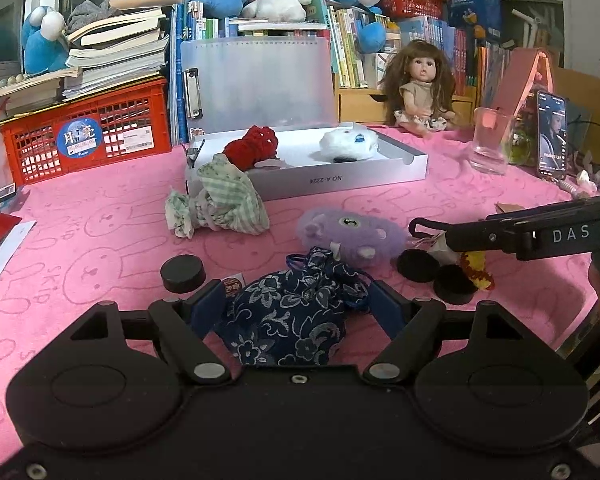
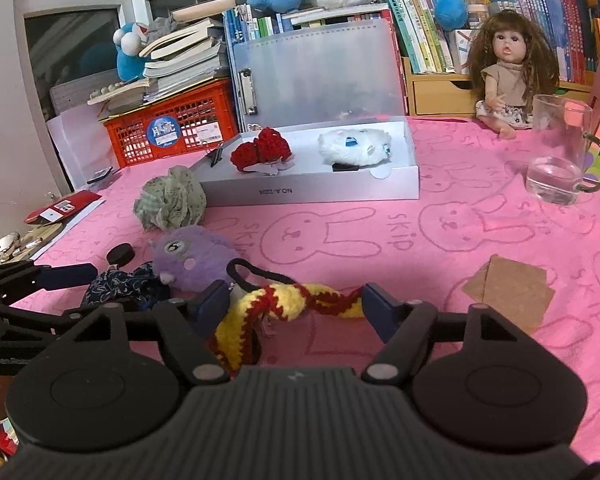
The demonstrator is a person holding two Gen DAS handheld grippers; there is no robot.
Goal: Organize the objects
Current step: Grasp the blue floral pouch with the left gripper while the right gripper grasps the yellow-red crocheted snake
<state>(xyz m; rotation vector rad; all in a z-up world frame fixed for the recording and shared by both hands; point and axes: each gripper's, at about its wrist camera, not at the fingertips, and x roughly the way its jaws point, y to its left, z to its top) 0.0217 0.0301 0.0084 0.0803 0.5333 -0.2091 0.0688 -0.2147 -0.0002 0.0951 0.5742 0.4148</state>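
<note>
My left gripper (image 1: 298,308) is open around a navy floral drawstring pouch (image 1: 296,312) lying on the pink cloth; the fingers stand a little apart from its sides. My right gripper (image 2: 294,300) is open around a yellow and red crocheted piece (image 2: 284,304) with a black hair tie (image 2: 252,270). A purple fluffy toy (image 1: 352,234) lies between the two. A green checked pouch (image 1: 224,200) lies by the open white box (image 1: 340,178), which holds a red crocheted item (image 1: 256,146) and a white fluffy toy (image 1: 350,144).
Black round pucks (image 1: 183,273) lie on the cloth, two more near the yellow piece (image 1: 454,284). A glass cup (image 2: 558,154), a doll (image 2: 506,68), a phone (image 1: 552,136), a red crate (image 1: 88,136), brown card pieces (image 2: 512,290) and books stand around.
</note>
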